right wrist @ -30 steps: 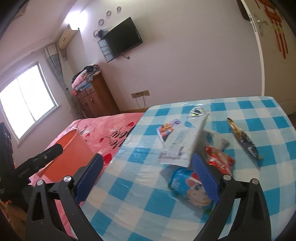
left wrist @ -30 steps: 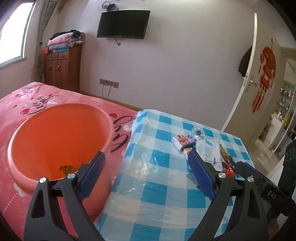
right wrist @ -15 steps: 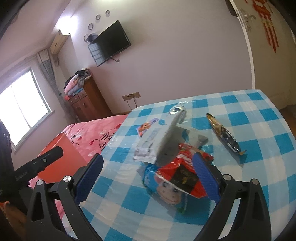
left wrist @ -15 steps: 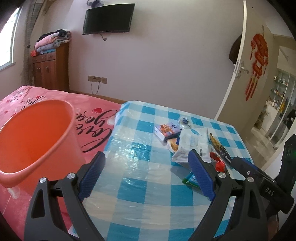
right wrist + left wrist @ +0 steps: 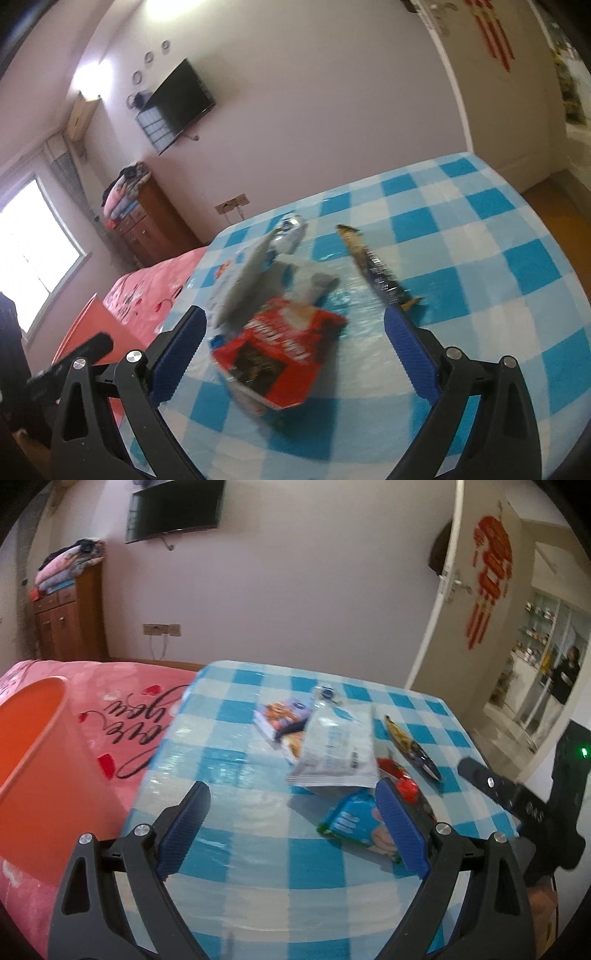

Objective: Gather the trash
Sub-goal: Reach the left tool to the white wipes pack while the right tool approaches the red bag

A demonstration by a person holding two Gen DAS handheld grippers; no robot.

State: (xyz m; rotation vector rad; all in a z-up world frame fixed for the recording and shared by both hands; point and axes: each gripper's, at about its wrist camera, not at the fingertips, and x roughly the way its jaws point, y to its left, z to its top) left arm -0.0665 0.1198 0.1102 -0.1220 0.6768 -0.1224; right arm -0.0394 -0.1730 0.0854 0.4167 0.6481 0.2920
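The step in hand looks like the approach to a pick: both grippers face the wrappers heaped on the blue-checked table [image 5: 258,853], nothing yet grasped. The right gripper [image 5: 293,349] stands released, its jaws wide either side of the red packet [image 5: 284,354] at the centre of its frame; the next move calls for easing down and clenching on it alone. The left gripper [image 5: 293,825] is likewise spread and empty, the white packet [image 5: 334,755] above its right jaw. Only the left view shows the orange bin [image 5: 33,760] clearly, at left on the pink bed [image 5: 122,709], plus the blue cartoon wrapper [image 5: 356,823].
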